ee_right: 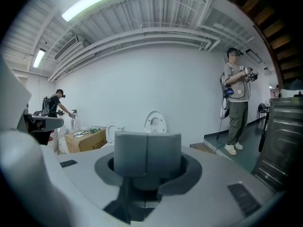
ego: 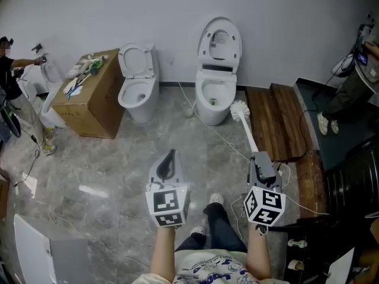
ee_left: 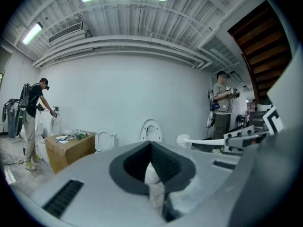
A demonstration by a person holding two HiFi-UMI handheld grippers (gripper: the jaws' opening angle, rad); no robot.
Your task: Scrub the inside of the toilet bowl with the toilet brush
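Nearest to the person, well in front of the open toilet (ego: 215,93), the left gripper (ego: 170,158) points forward with its jaws brought together at the tips. It holds nothing; through the gap behind the tips only the white bowl is seen, far off. Beside it, the right gripper (ego: 258,157) is closed on the end of the toilet brush (ego: 246,126). In its own view the two pads stand pressed together and cover the handle, but the head view shows the white handle coming out of it.

The handle runs towards the toilet. The bristle head is just beside the bowl, on the side of the wooden platform (ego: 275,120), and not yet inside. So I judge that the scrubbing is not begun.

A thin cable (ego: 207,126) lies on the floor between the person and the toilet. On the far side of the toilet from the platform stand a second toilet (ego: 138,90) and a cardboard box (ego: 95,105). Two other people work well apart from the toilet, one at each edge of the room.

The grip is at the very end of a long handle, so the head can twist or slip when it presses on the porcelain. A wide swing may strike the raised lid. A step forward may catch the cable.
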